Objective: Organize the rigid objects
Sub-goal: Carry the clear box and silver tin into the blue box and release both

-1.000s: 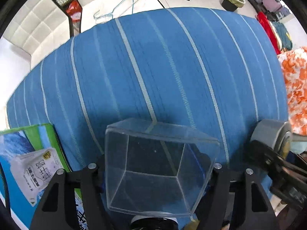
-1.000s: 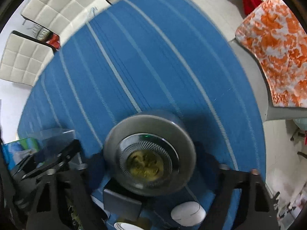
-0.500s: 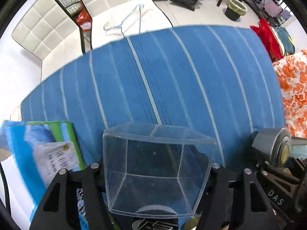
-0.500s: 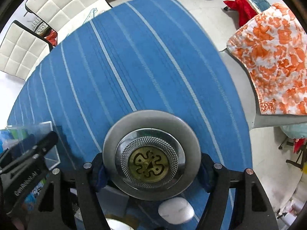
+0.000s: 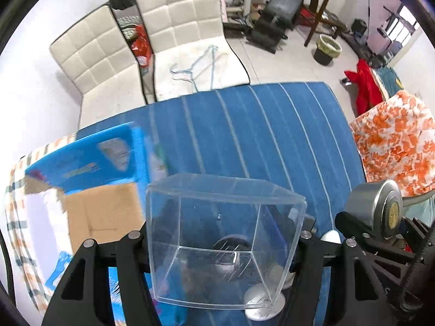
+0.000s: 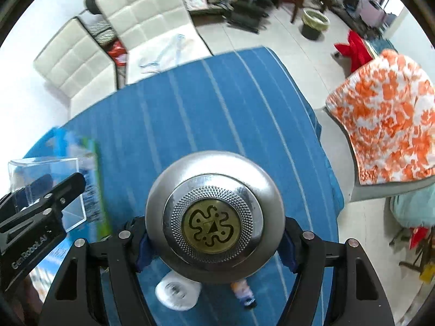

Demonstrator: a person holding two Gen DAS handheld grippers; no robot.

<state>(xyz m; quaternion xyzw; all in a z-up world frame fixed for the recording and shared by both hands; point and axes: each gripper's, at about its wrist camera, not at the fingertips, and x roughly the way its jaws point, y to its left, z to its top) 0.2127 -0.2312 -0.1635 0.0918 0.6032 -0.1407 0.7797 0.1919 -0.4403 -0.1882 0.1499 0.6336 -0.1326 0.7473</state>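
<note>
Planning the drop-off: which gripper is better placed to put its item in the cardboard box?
Left, probably: the left gripper holds the clear box right beside the cardboard box.

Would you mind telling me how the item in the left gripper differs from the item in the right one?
The clear box is transparent plastic; the metal tin is opaque and shiny. The clear box is square-sided, the metal tin round with a brass emblem. Both are held off the blue cloth, each clamped between fingers.
</note>
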